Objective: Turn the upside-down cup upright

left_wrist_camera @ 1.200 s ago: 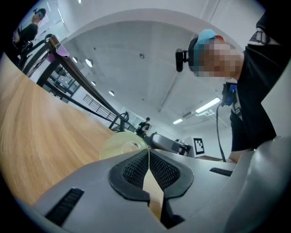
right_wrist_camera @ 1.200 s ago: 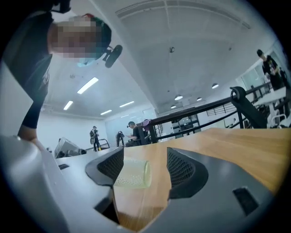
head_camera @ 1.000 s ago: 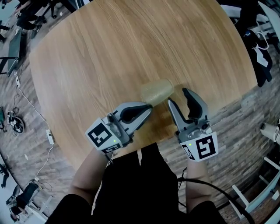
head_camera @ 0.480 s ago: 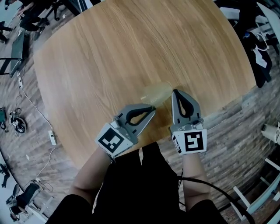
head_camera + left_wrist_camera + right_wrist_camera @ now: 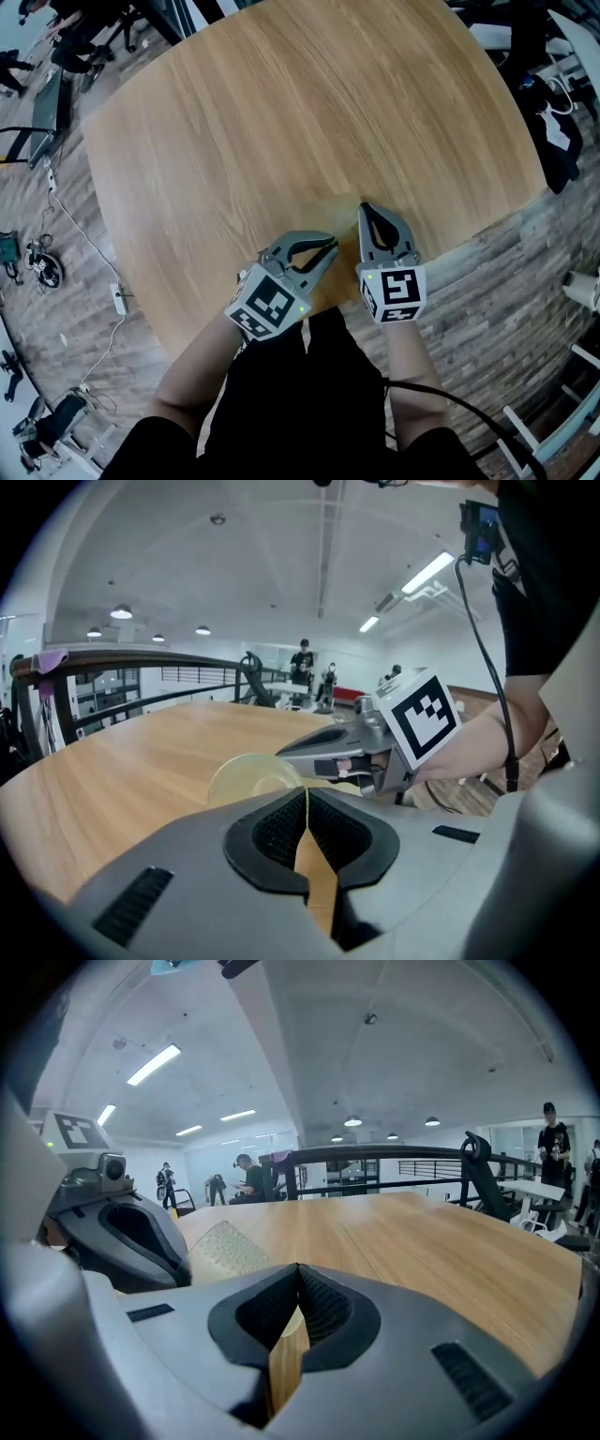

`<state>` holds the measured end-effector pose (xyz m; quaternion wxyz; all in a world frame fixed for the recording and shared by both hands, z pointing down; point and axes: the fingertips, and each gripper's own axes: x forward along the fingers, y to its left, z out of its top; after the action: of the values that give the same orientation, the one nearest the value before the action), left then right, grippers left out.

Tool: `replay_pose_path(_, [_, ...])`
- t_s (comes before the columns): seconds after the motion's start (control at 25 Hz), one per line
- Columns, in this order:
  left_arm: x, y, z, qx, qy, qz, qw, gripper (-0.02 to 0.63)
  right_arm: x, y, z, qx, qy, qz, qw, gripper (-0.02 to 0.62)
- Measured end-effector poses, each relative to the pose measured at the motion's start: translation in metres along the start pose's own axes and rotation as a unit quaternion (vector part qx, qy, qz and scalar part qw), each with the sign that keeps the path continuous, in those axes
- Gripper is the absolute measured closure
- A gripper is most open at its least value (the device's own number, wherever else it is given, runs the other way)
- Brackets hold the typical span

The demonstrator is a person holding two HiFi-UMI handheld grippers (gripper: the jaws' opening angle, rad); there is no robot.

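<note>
A translucent yellowish cup (image 5: 337, 208) lies tipped over near the front edge of the round wooden table (image 5: 281, 112), half hidden between my two grippers. In the left gripper view its round end (image 5: 246, 778) faces the camera. My left gripper (image 5: 332, 246) is shut, and a thin yellow strip of the cup's edge shows between its tips (image 5: 307, 791). My right gripper (image 5: 364, 208) is shut just right of the cup, nothing clearly pinched. In the right gripper view the cup's textured side (image 5: 220, 1252) sits left of the shut jaws (image 5: 298, 1269), with the left gripper (image 5: 173, 1258) beyond it.
The table's front edge (image 5: 441, 251) runs right under both grippers, with plank floor (image 5: 506, 319) below it. Cables (image 5: 66, 225) trail on the floor at left. A dark railing (image 5: 394, 1157) and people (image 5: 302, 658) stand far behind the table.
The right jaws went from wide open to shut. Both grippers sank and drew toward the table's front edge. The left gripper rolled, and the cup dropped lower between them.
</note>
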<state>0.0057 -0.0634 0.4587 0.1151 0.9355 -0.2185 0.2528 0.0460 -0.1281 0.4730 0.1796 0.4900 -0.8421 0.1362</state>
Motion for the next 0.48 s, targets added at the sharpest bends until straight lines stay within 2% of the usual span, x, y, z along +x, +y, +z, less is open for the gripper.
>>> replay_pose_path(0.2, [0.003, -0.009, -0.007, 0.005, 0.068, -0.019, 0.9975, 0.591, -0.003, 0.003, -0.013, 0.021, 0.016, 0.004, 1.000, 0.581])
replay_pose_path(0.48, [0.008, -0.013, -0.002, 0.029, 0.112, -0.013, 0.9932, 0.591, -0.009, 0.005, -0.022, 0.038, 0.027, 0.006, 0.999, 0.581])
